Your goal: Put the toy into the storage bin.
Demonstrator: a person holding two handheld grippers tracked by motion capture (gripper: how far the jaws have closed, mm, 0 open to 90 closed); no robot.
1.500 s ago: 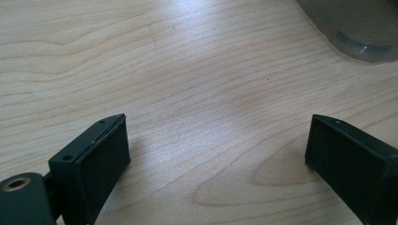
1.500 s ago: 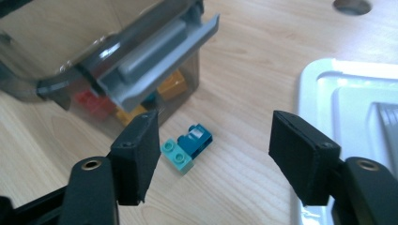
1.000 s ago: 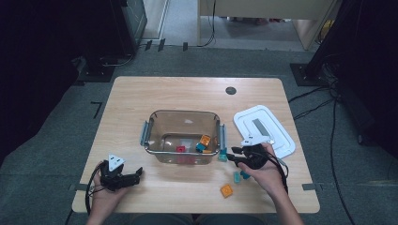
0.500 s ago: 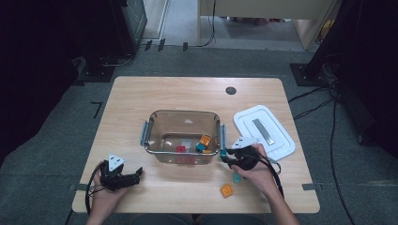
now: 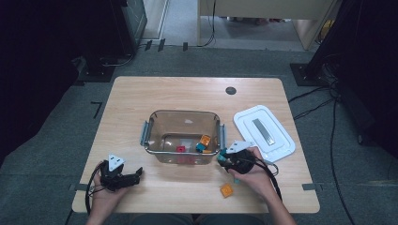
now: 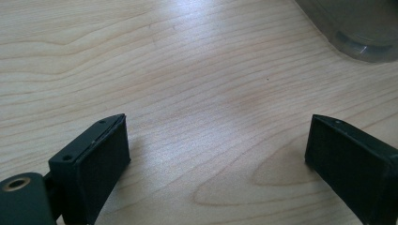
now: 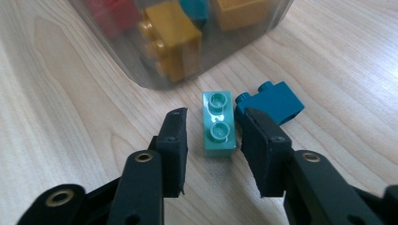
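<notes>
A light teal two-stud brick (image 7: 218, 124) lies on the wooden table just outside the clear plastic bin's (image 5: 152, 133) near right corner. My right gripper (image 7: 213, 117) straddles it; its jaws have just been closing, with a thin gap left on each side of the brick. A darker blue brick (image 7: 274, 101) lies just beyond the right jaw. Inside the bin are yellow (image 7: 173, 42), red, orange and teal bricks. In the high view the right gripper (image 5: 225, 157) sits by that corner. My left gripper (image 5: 133, 177) rests open at the front left over bare wood (image 6: 218, 126).
A white lid (image 5: 265, 133) lies to the right of the bin. One orange brick (image 5: 226, 190) sits near the table's front edge, beside the right hand. The bin's rounded corner (image 6: 361, 28) shows at the upper right of the left gripper view.
The right gripper has shifted left toward the bin's corner and sunk closer to the table. The left gripper has stayed put.
</notes>
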